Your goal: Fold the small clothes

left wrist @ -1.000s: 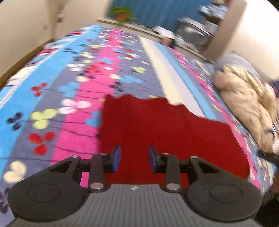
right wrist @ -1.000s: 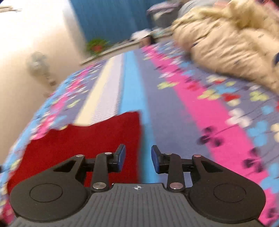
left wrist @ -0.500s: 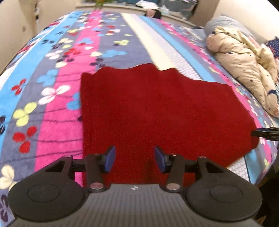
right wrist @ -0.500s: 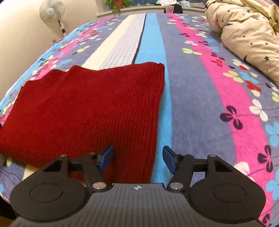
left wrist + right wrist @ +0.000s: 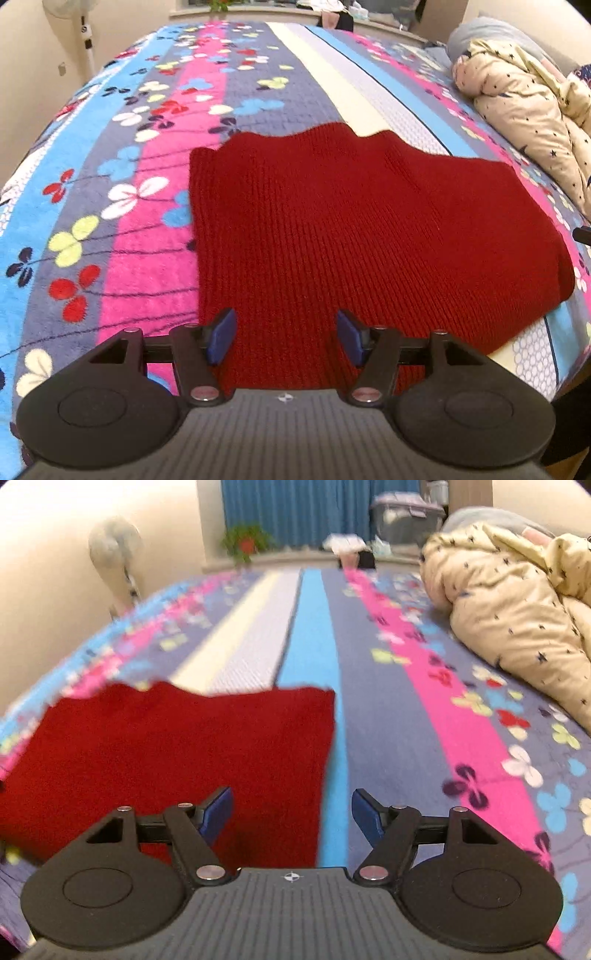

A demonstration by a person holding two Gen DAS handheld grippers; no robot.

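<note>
- The left gripper (image 5: pixel 283 336) hung over the near edge of the red knitted garment (image 5: pixel 354 236), its jaws apart after widening, nothing clamped between them.
- The right gripper (image 5: pixel 291 814) was likewise spread and empty after widening, over the garment's right edge.
- The garment lay flat on a flowered striped bedspread (image 5: pixel 122 192).
- A cream star-print quilt (image 5: pixel 517 620) sat bunched to the right.

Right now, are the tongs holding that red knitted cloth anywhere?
No. Both the left tongs and right tongs have just been opening and grip nothing; the red knitted cloth lies flat on the flowery striped blanket.
</note>
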